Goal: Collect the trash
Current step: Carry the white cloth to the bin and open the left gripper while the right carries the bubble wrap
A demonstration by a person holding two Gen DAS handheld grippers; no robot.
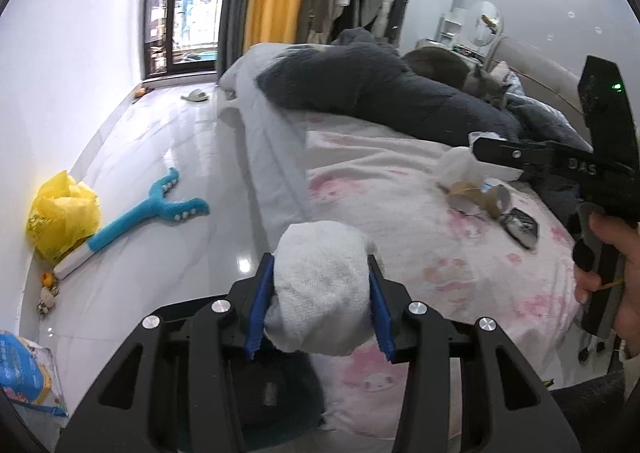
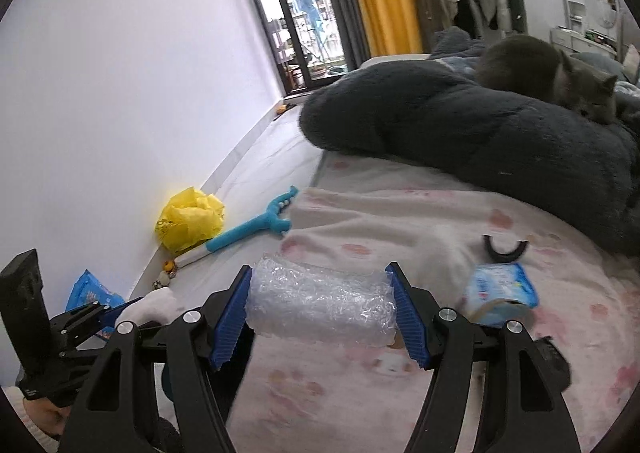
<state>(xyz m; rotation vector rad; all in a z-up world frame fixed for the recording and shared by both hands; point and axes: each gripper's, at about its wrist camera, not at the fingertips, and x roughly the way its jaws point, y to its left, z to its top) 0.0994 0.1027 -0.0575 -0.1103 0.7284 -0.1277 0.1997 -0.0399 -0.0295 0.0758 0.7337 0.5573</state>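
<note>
Your left gripper [image 1: 320, 293] pinched a crumpled white tissue [image 1: 320, 285], while your right gripper [image 2: 322, 305] clamped a bubble-wrap wad [image 2: 320, 303]. Both hung over the pink bedspread [image 2: 400, 213], seemingly for carrying to disposal.

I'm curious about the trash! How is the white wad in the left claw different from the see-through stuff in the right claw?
The white tissue wad is opaque, soft and rounded; the bubble wrap is clear, bumpy and a wider roll. The left claw stands narrower around its wad than the right claw around the wrap. Both are squeezed between blue pads above the pink bedspread.
</note>
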